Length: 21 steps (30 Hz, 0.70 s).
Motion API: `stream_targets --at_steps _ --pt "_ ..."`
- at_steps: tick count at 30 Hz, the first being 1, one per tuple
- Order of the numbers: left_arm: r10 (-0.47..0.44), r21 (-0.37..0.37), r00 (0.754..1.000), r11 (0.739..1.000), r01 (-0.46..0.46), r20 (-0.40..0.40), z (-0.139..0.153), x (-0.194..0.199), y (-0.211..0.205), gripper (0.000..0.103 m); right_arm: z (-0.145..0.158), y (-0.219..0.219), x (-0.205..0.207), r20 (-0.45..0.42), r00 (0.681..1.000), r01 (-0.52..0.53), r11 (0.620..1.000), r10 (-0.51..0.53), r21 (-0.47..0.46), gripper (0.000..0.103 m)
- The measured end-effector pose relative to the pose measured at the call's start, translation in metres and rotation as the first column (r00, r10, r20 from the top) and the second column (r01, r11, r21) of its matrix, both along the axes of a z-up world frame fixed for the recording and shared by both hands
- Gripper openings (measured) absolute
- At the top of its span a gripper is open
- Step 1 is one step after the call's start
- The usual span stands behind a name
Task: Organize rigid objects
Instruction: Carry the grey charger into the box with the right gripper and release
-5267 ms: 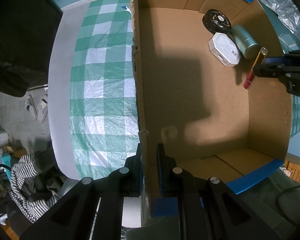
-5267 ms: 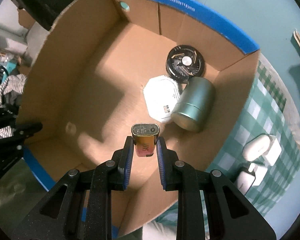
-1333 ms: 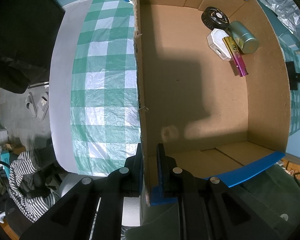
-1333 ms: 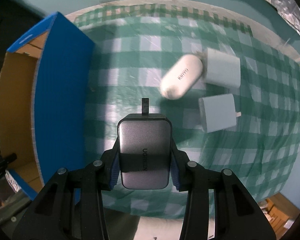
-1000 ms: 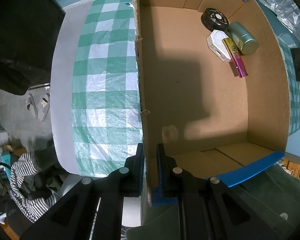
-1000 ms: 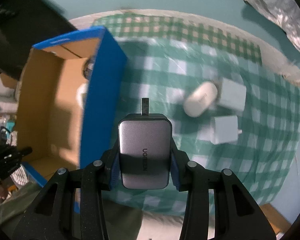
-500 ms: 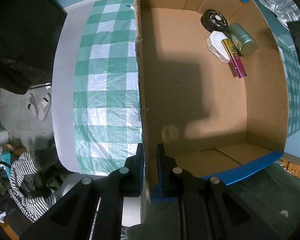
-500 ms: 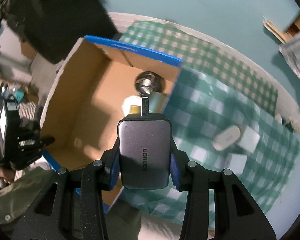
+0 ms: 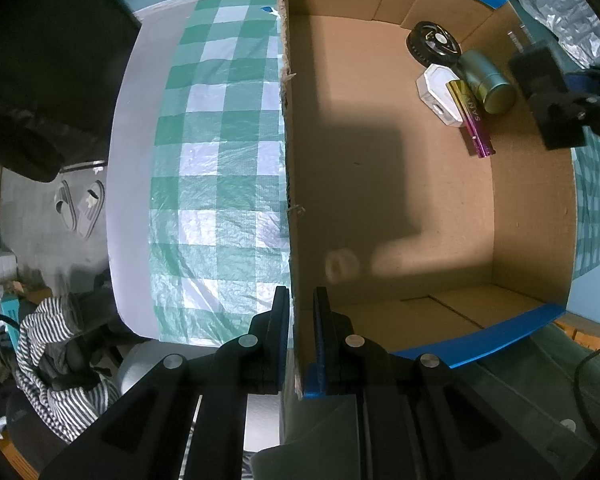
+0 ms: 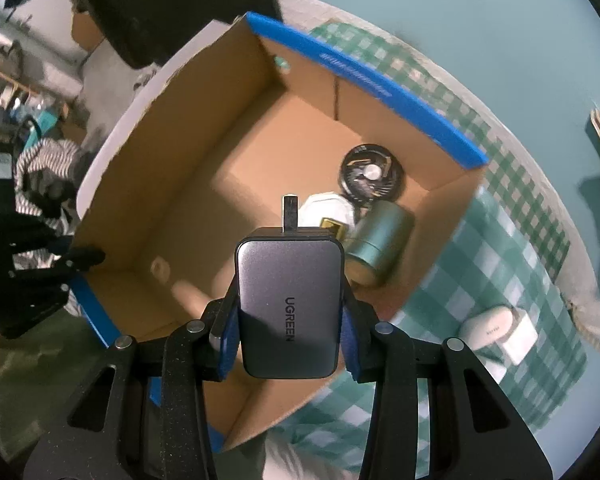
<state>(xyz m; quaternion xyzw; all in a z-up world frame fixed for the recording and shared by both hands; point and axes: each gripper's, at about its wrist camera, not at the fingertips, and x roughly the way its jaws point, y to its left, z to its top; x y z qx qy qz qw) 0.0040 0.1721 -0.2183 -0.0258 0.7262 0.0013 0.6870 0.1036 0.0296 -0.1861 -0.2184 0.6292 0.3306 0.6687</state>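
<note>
Charger [image 10: 289,307] now over four-item box [image 10: 172,92].

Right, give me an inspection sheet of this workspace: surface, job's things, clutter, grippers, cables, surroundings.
Surface: green-and-white checked tablecloth under the cardboard box.
Job's things: grey UGREEN charger held above the open box. In the box's far corner: black round fan, white octagonal case, gold-and-pink lighter, green metal tin. Outside on the cloth: white oval case, white cube adapter beside it.
Clutter: nothing seen on the cloth.
Grippers: left gripper shut on the box's wall; right gripper shut on the charger.
Cables: nothing seen on the table.
Surroundings: striped cloth, slippers on the floor, silver foil bag.
</note>
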Motion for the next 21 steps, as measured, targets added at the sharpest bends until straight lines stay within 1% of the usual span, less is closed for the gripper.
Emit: stream_targets --at_steps 9,16,21 --pt "0.005 -0.002 1.0 1.0 -0.005 -0.006 -0.003 -0.002 0.002 0.012 -0.029 0.02 -0.006 -0.013 0.998 -0.059 0.997 0.059 -0.055 0.041" --pt "0.007 0.0 1.0 1.0 -0.007 -0.009 -0.005 -0.002 0.002 0.012 -0.05 0.027 -0.01 -0.032 0.995 -0.096 0.992 0.094 -0.087 0.041" --pt "0.009 0.002 1.0 1.0 -0.009 -0.01 -0.005 -0.002 0.003 0.012 -0.062 0.028 -0.011 -0.027 0.994 -0.104 0.987 0.102 -0.124 0.041"
